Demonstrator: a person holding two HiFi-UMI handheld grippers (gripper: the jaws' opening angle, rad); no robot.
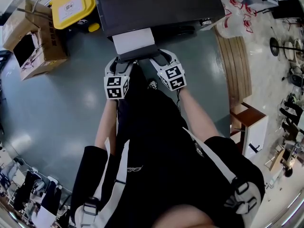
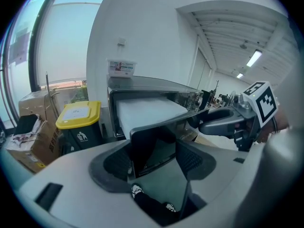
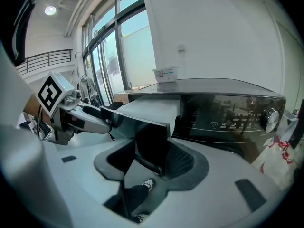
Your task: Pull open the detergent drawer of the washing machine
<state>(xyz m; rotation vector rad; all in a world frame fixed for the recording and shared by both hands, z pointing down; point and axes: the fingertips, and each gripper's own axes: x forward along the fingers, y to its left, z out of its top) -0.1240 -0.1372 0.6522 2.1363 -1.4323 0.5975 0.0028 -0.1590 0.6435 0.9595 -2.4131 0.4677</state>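
Observation:
The dark washing machine (image 1: 156, 6) stands ahead of me, and its detergent drawer (image 1: 134, 41), white on top, sticks out toward me. Both grippers sit at the drawer's dark front panel (image 1: 137, 56). My left gripper (image 1: 124, 63) takes the panel's left end, and in the left gripper view the panel (image 2: 152, 144) fills the gap between the pads of that gripper (image 2: 154, 151). My right gripper (image 1: 159, 58) is at the right end, where the panel (image 3: 152, 141) likewise spans its jaws (image 3: 152, 151). The lit control panel (image 3: 232, 118) lies to the drawer's right.
A yellow-lidded bin (image 1: 73, 6) and cardboard boxes (image 1: 33, 37) stand left of the machine. A slatted wooden board (image 1: 232, 61) and a plastic bag (image 1: 232, 18) are at its right. My legs and a shoe (image 1: 152, 84) are directly below the drawer.

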